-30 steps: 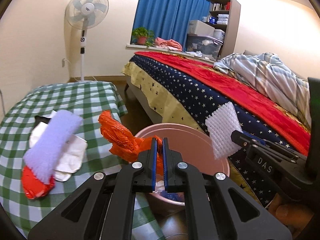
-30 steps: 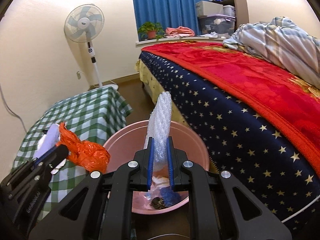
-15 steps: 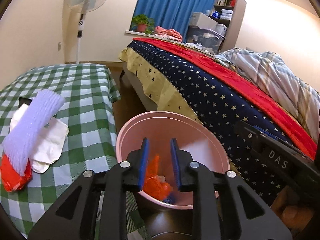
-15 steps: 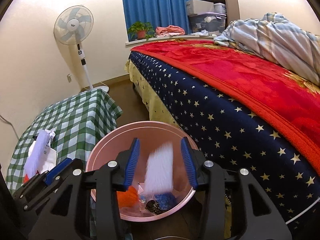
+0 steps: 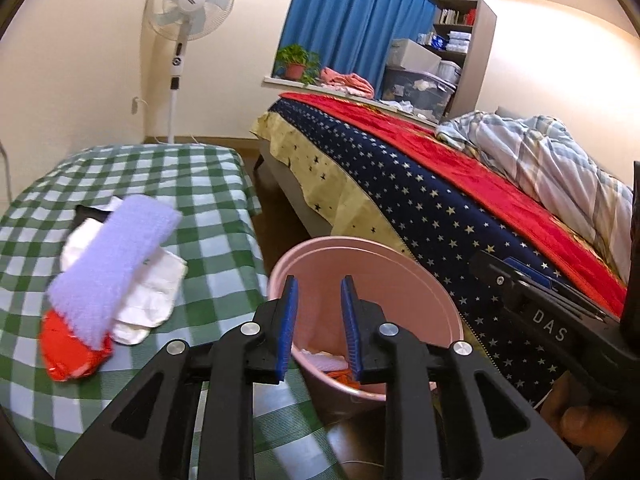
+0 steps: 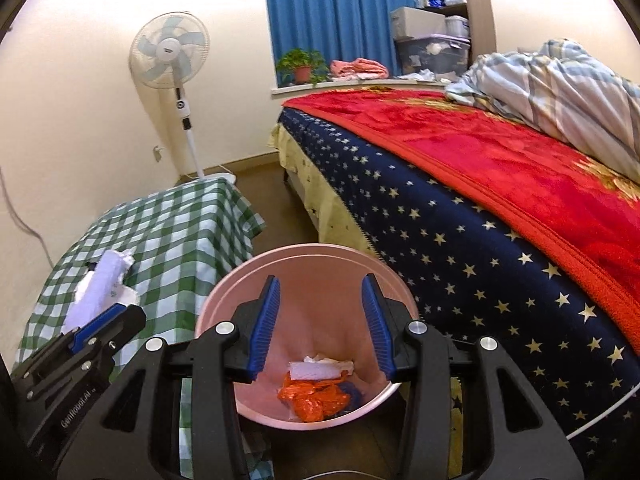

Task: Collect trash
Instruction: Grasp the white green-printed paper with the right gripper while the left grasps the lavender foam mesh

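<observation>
My left tongs (image 5: 316, 324), black angular plastic arms tipped with ribbed blue pads, stand released with nothing between the pads; their jaws have just been opening. At far left, on the green-and-white checked cloth of the table (image 5: 208, 184), lies the trash not yet collected: a long, fuzzy lavender foam sheet (image 5: 112, 264) laid slantwise over a crinkled white paper bag (image 5: 156, 300), with a glossy red plastic wrapper (image 5: 70, 354) under the sheet's near end. A flat dark object peeks out behind the bag; I cannot tell what it is.

Just right of the table stands the round, smooth pink plastic bin (image 6: 312, 256), on the floor between the table and the bed (image 6: 460, 248). In its bottom lie a crumpled, shiny orange plastic bag (image 6: 312, 398), a white rectangular pad of bubbled foam (image 6: 314, 371), bits of white tissue and something blue.

My right tongs (image 6: 322, 332), of the same black build, hang above the bin's mouth, jaws wide and empty, having just been opening.

At right, the bed carries a navy quilt strewn with pale stars, a plush red blanket (image 6: 500, 160) and a rumpled plaid duvet (image 6: 568, 80).
</observation>
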{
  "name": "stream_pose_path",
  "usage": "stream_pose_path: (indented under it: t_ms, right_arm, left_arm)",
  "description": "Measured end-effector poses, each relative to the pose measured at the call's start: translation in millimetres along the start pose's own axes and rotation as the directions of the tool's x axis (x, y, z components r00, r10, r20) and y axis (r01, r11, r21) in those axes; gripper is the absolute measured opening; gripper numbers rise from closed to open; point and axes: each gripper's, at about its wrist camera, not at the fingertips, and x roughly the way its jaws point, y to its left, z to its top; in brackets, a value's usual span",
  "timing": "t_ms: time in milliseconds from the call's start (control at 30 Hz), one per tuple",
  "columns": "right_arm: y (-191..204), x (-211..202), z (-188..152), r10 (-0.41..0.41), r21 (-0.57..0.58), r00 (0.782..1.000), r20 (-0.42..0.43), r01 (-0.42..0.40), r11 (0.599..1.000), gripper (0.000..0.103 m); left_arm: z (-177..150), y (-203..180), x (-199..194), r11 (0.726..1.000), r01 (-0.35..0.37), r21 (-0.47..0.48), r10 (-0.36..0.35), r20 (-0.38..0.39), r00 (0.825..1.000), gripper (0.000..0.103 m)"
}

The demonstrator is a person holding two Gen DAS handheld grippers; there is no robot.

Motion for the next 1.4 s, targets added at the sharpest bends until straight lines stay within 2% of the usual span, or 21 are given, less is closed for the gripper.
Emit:
stream_pose_path:
  t_ms: [367, 633, 767, 1033, 1067, 1133, 1267, 1333, 1400]
  right_arm:
    - [35, -21, -2, 0.093, 0.004, 0.996, 0.009, -0.093, 0.996, 0.043]
    - [70, -14, -13, 0.17, -0.005, 0.985, -0.014, -0.17, 0.985, 0.043]
    - [84, -3, -17, 0.214, 0.012, 0.976, -0.032, -0.214, 0.977, 0.043]
    - [101, 26, -22, 0.259, 0.046, 0.963, -0.07, -0.256, 0.966, 0.043]
    - [103, 31, -21, 0.262, 0.045, 0.962, -0.075, -0.259, 0.965, 0.043]
    - [105, 39, -20, 0.267, 0.047, 0.96, -0.083, -0.264, 0.963, 0.043]
    - [107, 54, -19, 0.276, 0.064, 0.956, -0.096, -0.271, 0.96, 0.043]
    - [108, 61, -19, 0.283, 0.072, 0.954, -0.102, -0.277, 0.958, 0.043]
    - [109, 67, -18, 0.291, 0.079, 0.951, -0.108, -0.283, 0.956, 0.043]
  left_arm:
    - [-3, 41, -41, 0.994, -0.094, -0.051, 0.096, 0.032, 0.995, 0.022]
    - [-9, 83, -59, 0.976, -0.19, -0.104, 0.194, 0.032, 0.981, 0.022]
    - [-10, 98, -58, 0.965, -0.24, -0.103, 0.243, 0.02, 0.97, 0.022]
    - [-10, 107, -37, 0.958, -0.28, -0.067, 0.28, -0.007, 0.96, 0.023]
    - [-10, 108, -34, 0.958, -0.28, -0.069, 0.28, -0.012, 0.96, 0.024]
    - [-9, 110, -26, 0.955, -0.288, -0.07, 0.287, -0.023, 0.958, 0.035]
    - [-7, 110, -10, 0.949, -0.312, -0.049, 0.309, -0.05, 0.95, 0.041]
    - [-7, 109, -2, 0.94, -0.339, -0.025, 0.337, -0.071, 0.939, 0.051]
    - [-8, 110, 7, 0.933, -0.361, -0.006, 0.358, -0.102, 0.928, 0.051]
